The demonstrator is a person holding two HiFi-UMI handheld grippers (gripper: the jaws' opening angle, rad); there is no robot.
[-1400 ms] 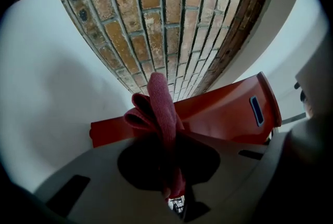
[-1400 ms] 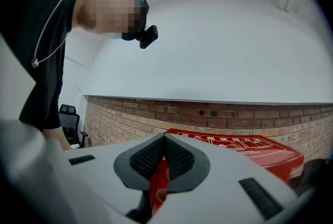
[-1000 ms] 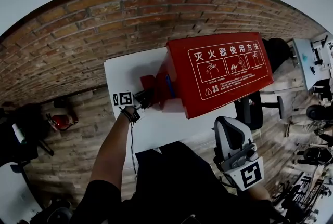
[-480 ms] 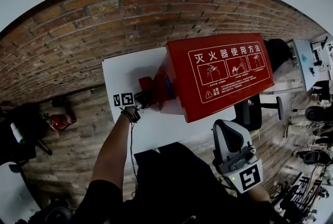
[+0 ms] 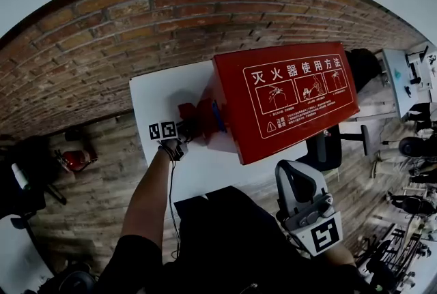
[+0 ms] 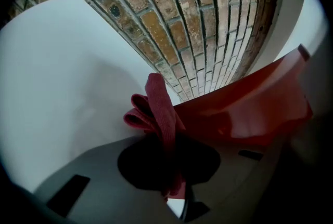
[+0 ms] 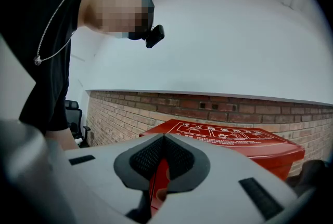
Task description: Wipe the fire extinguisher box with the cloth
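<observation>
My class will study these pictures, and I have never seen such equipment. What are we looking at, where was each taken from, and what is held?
No robot here: a person holds a two-jaw gripper in each hand. The head view looks down from the person's head; each gripper view looks along that gripper's jaws. On the white table sits a red fire extinguisher box. The left gripper has its jaws shut on a red cloth by the box's end. The right gripper, jaws together and empty, hangs low beside the person.
</observation>
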